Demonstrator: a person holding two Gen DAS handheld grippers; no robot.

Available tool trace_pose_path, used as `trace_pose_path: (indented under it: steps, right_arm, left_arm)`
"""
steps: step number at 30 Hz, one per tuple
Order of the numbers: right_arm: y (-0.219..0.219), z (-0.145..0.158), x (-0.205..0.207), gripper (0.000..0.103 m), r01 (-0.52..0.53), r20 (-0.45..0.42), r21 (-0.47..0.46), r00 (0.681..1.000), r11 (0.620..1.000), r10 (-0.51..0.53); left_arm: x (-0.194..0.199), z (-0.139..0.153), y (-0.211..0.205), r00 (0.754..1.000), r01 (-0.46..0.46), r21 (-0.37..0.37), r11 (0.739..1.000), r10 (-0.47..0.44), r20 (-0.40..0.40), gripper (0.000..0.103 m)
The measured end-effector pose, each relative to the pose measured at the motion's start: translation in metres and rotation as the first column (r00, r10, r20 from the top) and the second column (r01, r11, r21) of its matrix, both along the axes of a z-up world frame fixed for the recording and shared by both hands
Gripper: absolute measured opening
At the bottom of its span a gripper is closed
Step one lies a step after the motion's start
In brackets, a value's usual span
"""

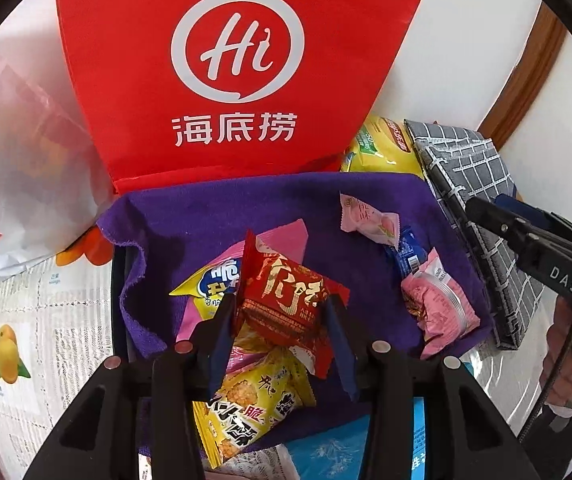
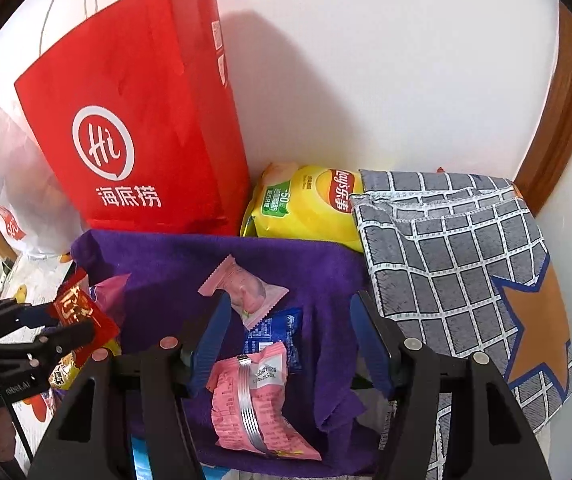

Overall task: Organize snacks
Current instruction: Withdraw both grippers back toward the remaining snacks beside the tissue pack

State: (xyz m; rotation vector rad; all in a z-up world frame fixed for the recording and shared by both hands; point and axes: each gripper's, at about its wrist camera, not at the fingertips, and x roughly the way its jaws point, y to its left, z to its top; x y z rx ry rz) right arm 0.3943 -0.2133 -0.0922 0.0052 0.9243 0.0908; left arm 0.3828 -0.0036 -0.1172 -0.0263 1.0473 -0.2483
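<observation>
While pinched between the left gripper's (image 1: 281, 312) pads, red snack packet (image 1: 286, 294); right gripper (image 2: 290, 336) open above pink packet (image 2: 257, 404).

Red paper bag (image 1: 241, 68): top cut off by left wrist frame edge, so you can't see its opening there. White plastic bag (image 1: 17, 152): contents only blurred shapes through film. Chip bag (image 2: 306, 204): right end hidden under grid-pattern cloth bag (image 2: 458, 264). Blue packet (image 2: 273, 336): mostly covered by two pink packets (print too small to read). Yellow snack packet (image 1: 245, 412): upper part hidden behind red snack packet (image 1: 286, 300).
</observation>
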Motion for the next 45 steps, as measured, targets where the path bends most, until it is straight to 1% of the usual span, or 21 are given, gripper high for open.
trace_pose_path:
  steps: [3,6,8,11,16,22,29,33,37,39,41,44,45]
  right_arm:
    - [0.000,0.001,-0.001,0.062,0.003,0.002,-0.004,1.000,1.000,-0.003]
    - [0.002,0.002,-0.002,0.062,0.002,0.003,-0.011,1.000,1.000,-0.002]
    - [0.004,0.004,-0.003,0.062,0.000,0.008,-0.015,1.000,1.000,0.000]
    - [0.005,0.007,-0.005,0.062,-0.001,0.016,-0.017,1.000,1.000,0.001]
    - [0.009,0.015,-0.011,0.062,0.009,0.034,-0.017,0.999,1.000,-0.008]
    - [0.020,0.028,-0.025,0.062,0.011,0.071,-0.039,0.997,0.999,-0.008]
    - [0.020,0.029,-0.051,0.062,0.030,0.047,-0.046,0.998,0.998,-0.028]
    - [0.015,0.029,-0.074,0.062,0.075,0.045,-0.030,0.996,0.997,-0.074]
    - [0.015,0.029,-0.098,0.062,0.088,0.026,-0.032,0.996,0.996,-0.087]
    - [0.015,0.030,-0.110,0.062,0.087,0.017,-0.032,0.996,0.996,-0.087]
    - [0.015,0.031,-0.121,0.062,0.079,0.008,-0.020,0.997,0.997,-0.079]
    - [0.017,0.030,-0.134,0.061,0.068,-0.005,-0.008,0.998,0.998,-0.068]
    - [0.017,0.030,-0.139,0.060,0.069,-0.006,-0.006,0.998,0.998,-0.069]
  left_arm:
    - [0.001,0.000,0.000,1.000,-0.002,-0.008,1.000,0.002,-0.010,0.044]
    - [0.001,0.001,0.002,1.000,-0.010,-0.008,1.000,0.010,-0.016,0.049]
    - [0.000,0.004,0.002,1.000,-0.014,-0.012,1.000,0.014,-0.011,0.056]
    - [-0.003,0.011,0.004,1.000,-0.015,-0.025,1.000,0.015,0.007,0.062]
    - [-0.010,0.024,0.009,0.999,-0.021,-0.044,0.999,0.023,0.027,0.062]
    - [-0.018,0.041,0.013,0.998,-0.028,-0.061,0.998,0.031,0.055,0.062]
    - [-0.033,0.060,0.013,0.995,-0.022,-0.078,0.997,0.029,0.091,0.062]
    - [-0.043,0.068,0.011,0.996,-0.020,-0.088,0.996,0.027,0.082,0.062]
    - [-0.057,0.081,0.005,0.994,0.007,-0.071,0.997,0.001,0.109,0.062]
    - [-0.068,0.086,0.004,0.993,0.023,-0.078,0.997,-0.014,0.116,0.062]
    - [-0.076,0.087,0.005,0.994,0.038,-0.085,0.996,-0.028,0.107,0.062]
    - [-0.090,0.086,0.009,0.995,0.019,-0.062,0.998,-0.013,0.104,0.062]
    - [-0.095,0.086,0.011,0.995,0.015,-0.060,0.998,-0.009,0.102,0.062]
